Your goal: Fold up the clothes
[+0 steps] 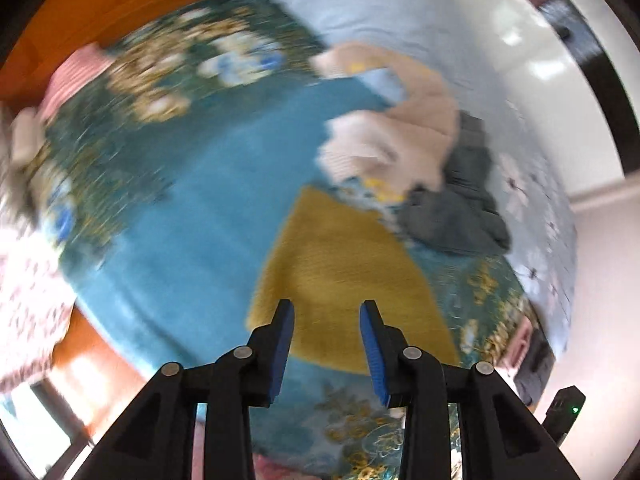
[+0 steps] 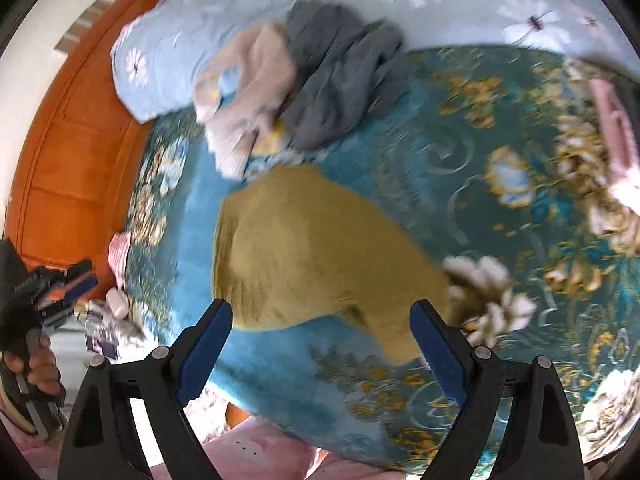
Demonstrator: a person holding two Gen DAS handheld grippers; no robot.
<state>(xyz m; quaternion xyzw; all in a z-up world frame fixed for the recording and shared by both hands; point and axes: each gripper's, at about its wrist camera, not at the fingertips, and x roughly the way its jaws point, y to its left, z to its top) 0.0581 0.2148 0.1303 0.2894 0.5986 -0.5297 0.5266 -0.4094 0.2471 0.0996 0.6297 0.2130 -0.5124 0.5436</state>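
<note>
A mustard-yellow knit garment point(image 1: 344, 268) lies folded on the teal floral bedspread point(image 1: 192, 200); it also shows in the right wrist view point(image 2: 312, 252). Behind it sits a pile with a cream-pink garment point(image 1: 404, 136) point(image 2: 248, 92) and a dark grey garment point(image 1: 460, 196) point(image 2: 340, 80). My left gripper point(image 1: 327, 312) is open and empty, just above the yellow garment's near edge. My right gripper point(image 2: 322, 312) is wide open and empty over the garment's near edge. The left gripper also appears at the far left of the right wrist view point(image 2: 70, 288), held in a hand.
A light blue flowered pillow point(image 2: 168, 52) point(image 1: 360, 4) lies at the head by the orange wooden headboard point(image 2: 68, 140). A pink striped item point(image 1: 76, 76) and small objects point(image 2: 116, 300) sit at the bed's edge. A pink object point(image 2: 616, 128) lies at right.
</note>
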